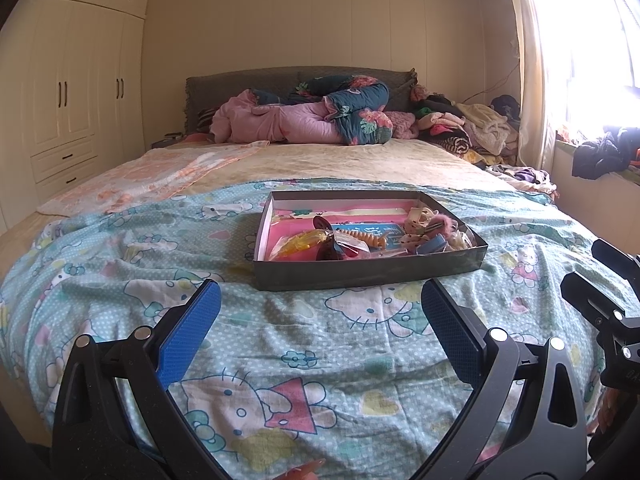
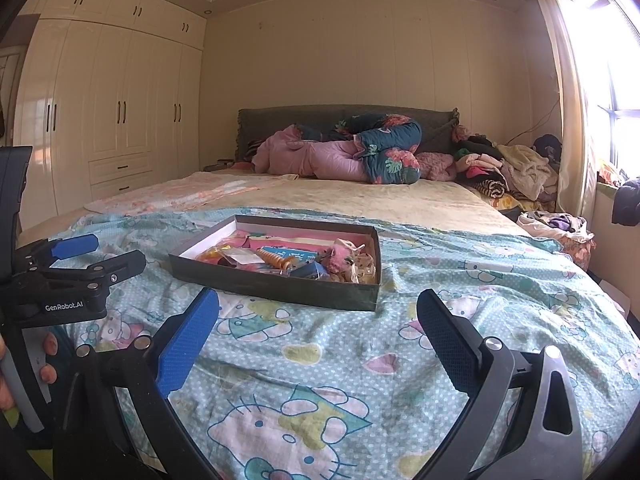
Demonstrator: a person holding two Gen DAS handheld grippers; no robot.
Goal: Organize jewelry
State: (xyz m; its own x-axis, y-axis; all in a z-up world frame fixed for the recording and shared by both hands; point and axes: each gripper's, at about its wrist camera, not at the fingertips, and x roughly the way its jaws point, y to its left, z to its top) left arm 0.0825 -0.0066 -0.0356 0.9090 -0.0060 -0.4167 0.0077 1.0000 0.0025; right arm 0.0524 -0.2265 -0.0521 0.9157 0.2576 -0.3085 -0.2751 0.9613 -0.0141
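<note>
One bed (image 1: pixel 340 160) filled both views, its near half covered by a teal cartoon-cat sheet (image 1: pixel 280 340). One shallow dark box (image 1: pixel 360 270) with a pink lining sat on that sheet, centre in the left wrist view and left of centre in the right wrist view (image 2: pixel 280 286).

The jewelry pile (image 1: pixel 376 236) lay inside the box, mostly toward its near and right side. Countable pieces: one orange ridged clip (image 1: pixel 370 237), one yellow translucent piece (image 1: pixel 298 242), one pink fluffy hair tie (image 1: pixel 442 224), one blue item (image 1: pixel 432 245). The rest was a tangle of cream and small packets, too jumbled to count.

Two grippers were in view. The left gripper (image 1: pixel 320 320) hung low over the sheet just near of the box, jaws released and spread wide, nothing between the two blue pads. It also showed at the left edge of the right wrist view (image 2: pixel 98 254), held by a hand (image 2: pixel 24 372). The right gripper (image 2: pixel 318 322) sat near and right of the box, jaws likewise spread apart and empty; part of it appeared at the right edge of the left wrist view. Neither touched the box.

Far end of the bed: one rolled pink and dark floral quilt (image 1: pixel 320 116) against one grey headboard (image 1: pixel 248 84), one heap of clothes (image 1: pixel 468 128) at far right. One cream wardrobe (image 1: pixel 76 92) on the left wall, one bright window (image 1: pixel 592 40) with a curtain on the right.
</note>
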